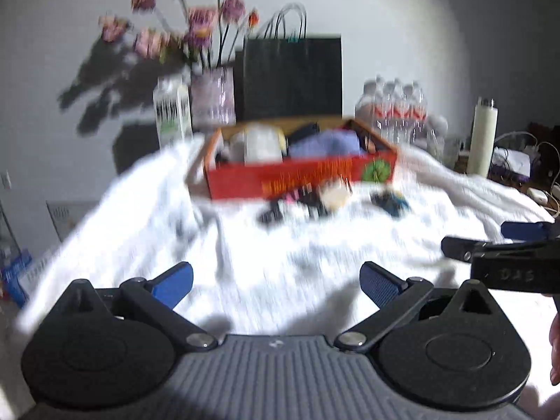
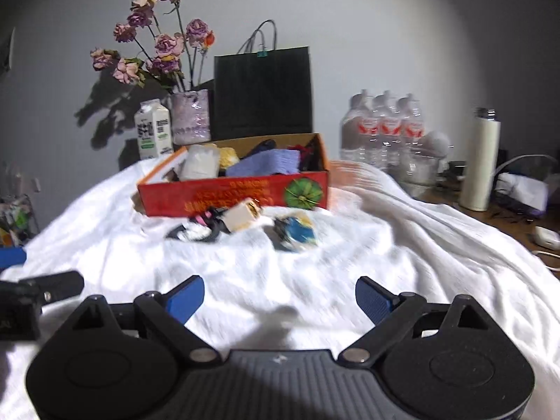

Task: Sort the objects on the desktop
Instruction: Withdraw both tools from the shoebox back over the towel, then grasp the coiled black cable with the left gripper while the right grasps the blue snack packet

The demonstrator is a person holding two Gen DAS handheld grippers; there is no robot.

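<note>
Against the pale wall stands a vase of pink and purple flowers (image 2: 159,52), with a milk carton (image 2: 153,129) just to its left and a black paper bag (image 2: 262,91) with looped handles just to its right. Further right sits a shrink-wrapped pack of water bottles (image 2: 383,127), then a tall cream flask (image 2: 481,161) with a metal neck on the bare wooden table (image 2: 514,218), near tangled white cables (image 2: 544,236)
</note>
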